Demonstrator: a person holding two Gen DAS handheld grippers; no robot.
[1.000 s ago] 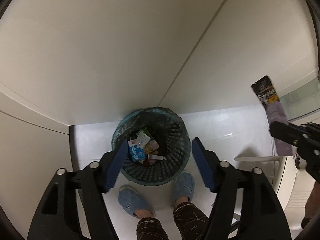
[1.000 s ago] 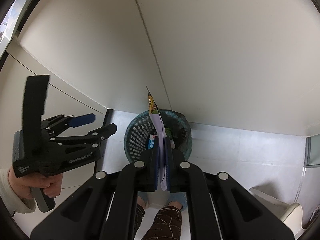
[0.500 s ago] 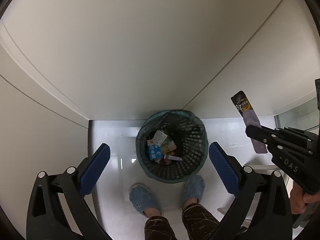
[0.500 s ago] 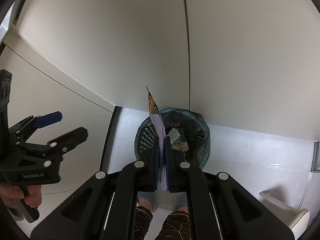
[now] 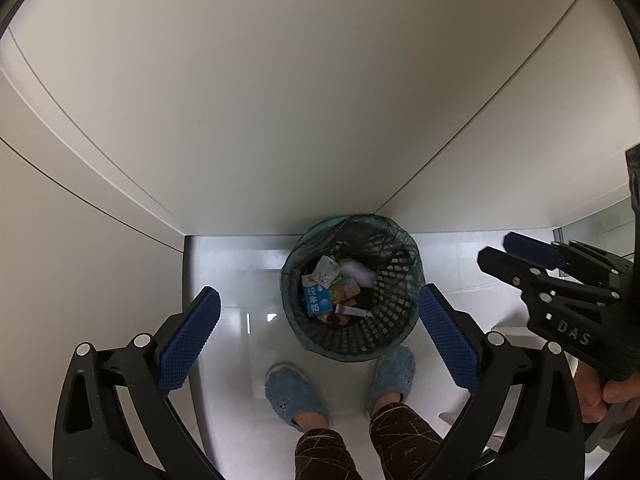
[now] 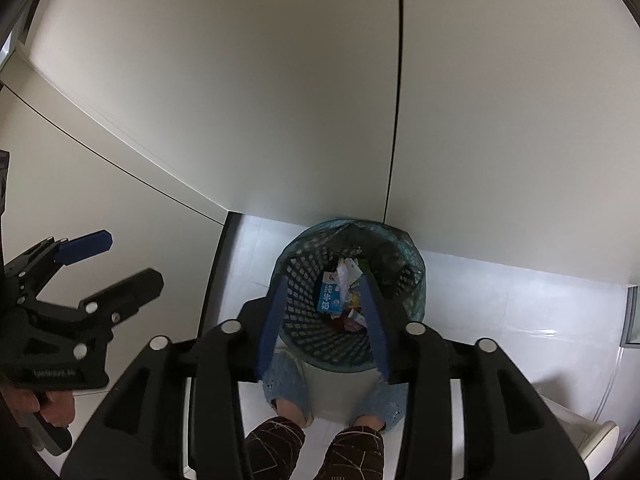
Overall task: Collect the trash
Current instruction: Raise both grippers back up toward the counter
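A dark mesh trash basket (image 5: 400, 336) (image 6: 296, 284) with a green liner stands on the white floor against the wall. It holds a blue milk carton (image 5: 316, 300) (image 6: 330, 296) and several wrappers; a pale blurred piece (image 5: 360, 273) lies on top. My left gripper (image 5: 318, 292) hangs above the basket, wide open and holding nothing. My right gripper (image 6: 324, 278) is also above the basket. Its jaws are opening and nothing is between them. Each gripper shows in the other's view, the right one (image 5: 504, 248) and the left one (image 6: 120, 256).
The person's feet in blue slippers (image 5: 294, 396) (image 5: 394, 372) stand just in front of the basket. White wall panels close in behind and to the left. A white fixture (image 6: 580, 428) sits at the lower right, with a glass edge (image 6: 630, 316) beyond.
The right jaws, shut on a purple snack wrapper before, have parted and the wrapper has left them. The left jaws spread wider early on, and the basket shifted right in that view.
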